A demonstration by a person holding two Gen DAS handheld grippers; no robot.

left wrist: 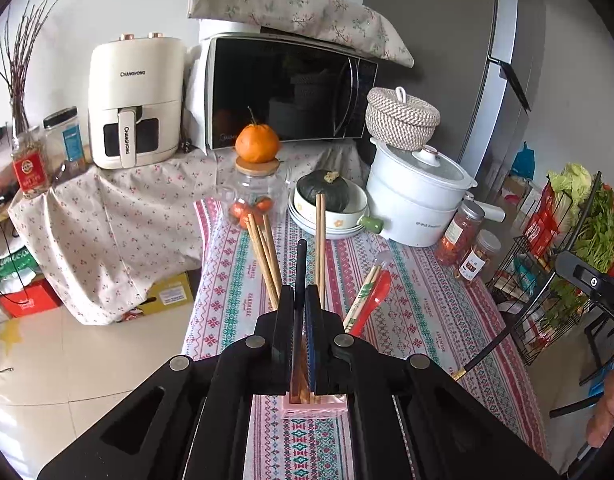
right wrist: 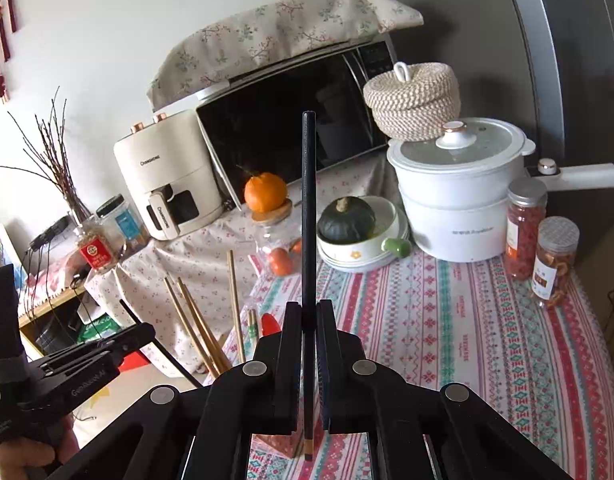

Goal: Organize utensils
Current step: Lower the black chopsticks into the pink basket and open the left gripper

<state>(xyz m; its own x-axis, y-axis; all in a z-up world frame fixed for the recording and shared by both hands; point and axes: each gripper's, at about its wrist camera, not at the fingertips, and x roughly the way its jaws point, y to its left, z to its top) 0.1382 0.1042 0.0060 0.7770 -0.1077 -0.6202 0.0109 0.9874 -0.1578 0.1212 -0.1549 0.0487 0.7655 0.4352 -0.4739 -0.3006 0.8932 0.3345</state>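
Black lacquer-looking chopstick (right wrist: 308,216) is pinched in the right gripper (right wrist: 308,360), jaws squeezed together on it low down near its gold-tipped end, so most of the length sticks up and away toward the far microwave (right wrist: 283,120). Over on the left side, the left gripper (left wrist: 300,320) is clamped on another black chopstick (left wrist: 301,268), hanging right above the pink holder (left wrist: 313,406) at the near edge of the patterned tablecloth (left wrist: 419,320). That holder already has a bunch of wooden chopsticks (left wrist: 263,256) fanned out of it, and a red spoon (left wrist: 371,300) leans just to its right.

Handling-wise I'd guess these sticks are light and stiff but slick (glossy finish, thin round-ish shaft), so they could easily swivel or slide in the pads. Grabbing nearer the middle would probably stop the long end from wagging. Dropping one in looks fiddly, since the sticks already standing there crowd the slot.
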